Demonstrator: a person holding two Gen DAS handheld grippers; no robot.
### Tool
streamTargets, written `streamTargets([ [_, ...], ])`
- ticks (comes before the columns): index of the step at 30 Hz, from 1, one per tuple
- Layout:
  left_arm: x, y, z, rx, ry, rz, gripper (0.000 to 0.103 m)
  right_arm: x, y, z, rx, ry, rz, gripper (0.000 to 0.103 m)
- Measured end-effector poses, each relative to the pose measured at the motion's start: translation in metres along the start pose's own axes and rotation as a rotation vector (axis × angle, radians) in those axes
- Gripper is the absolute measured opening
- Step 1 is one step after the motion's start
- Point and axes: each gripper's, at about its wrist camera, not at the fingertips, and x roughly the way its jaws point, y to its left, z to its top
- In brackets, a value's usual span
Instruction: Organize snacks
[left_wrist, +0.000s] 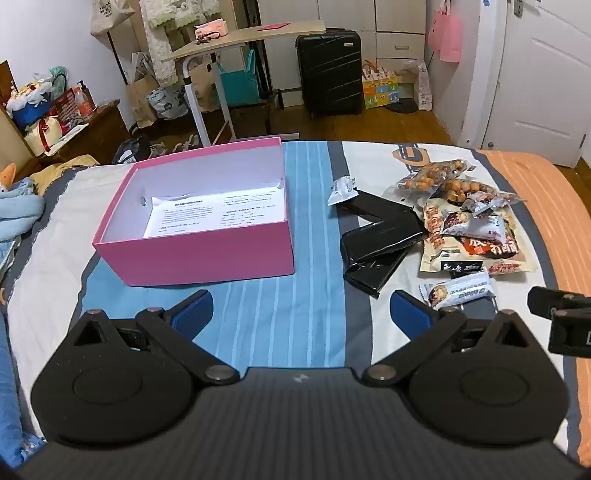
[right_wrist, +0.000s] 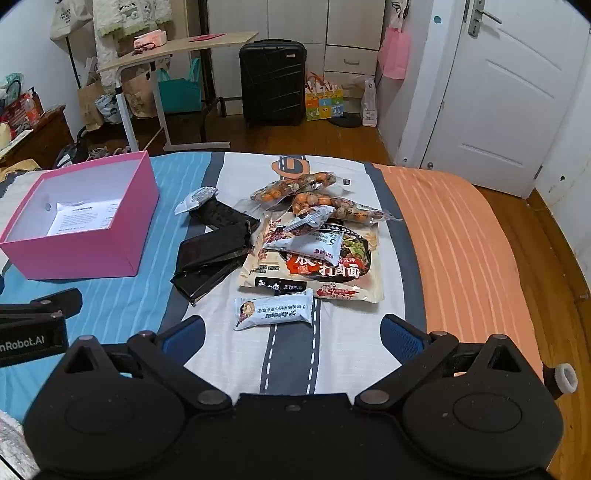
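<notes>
- both claws stand wide and hold nothing: the left claw hovers over the blue striped part of the bedsheet, the right claw over the white part with the printed road, just short of the snacks.
- pink box, far left: stiff card walls, white inside, lid off, only a printed sheet of paper lying flat on its floor. it looks like the place the snacks should go.
- small white packet, just right of the box: a light, crinkly pillow wrap, touching the far end of the black packs. i would pinch it across the middle.
- black packs: flat, glossy, angular film wraps lying crossed over one another. likely slippery, so take one by a long edge.
- white snack bar: lies apart in front of the pile, nearest the right claw. light and soft-wrapped; grip across its short width, not the flimsy sealed ends.
- big noodle bag: wide, flat, floppy; smaller white packets rest on it. it would sag if lifted by a corner.
- clear bags of round brown snacks, at the back: lumpy, slick film, probably crushable, so squeeze gently.
</notes>
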Motion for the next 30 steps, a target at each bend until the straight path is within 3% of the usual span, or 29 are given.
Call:
streamTargets([
  [9, -0.007, -0.006, -0.002, -0.001, -0.035, -0.001, 0.103, -0.002, -0.003, 0.003, 0.004, 0.000, -0.001, 0.102],
  [30, -0.004, 0.002, 0.001, -0.003, -0.037, -0.001, 0.103, -0.002, -0.006, 0.001, 0.000, -0.015, -0.010, 0.102],
])
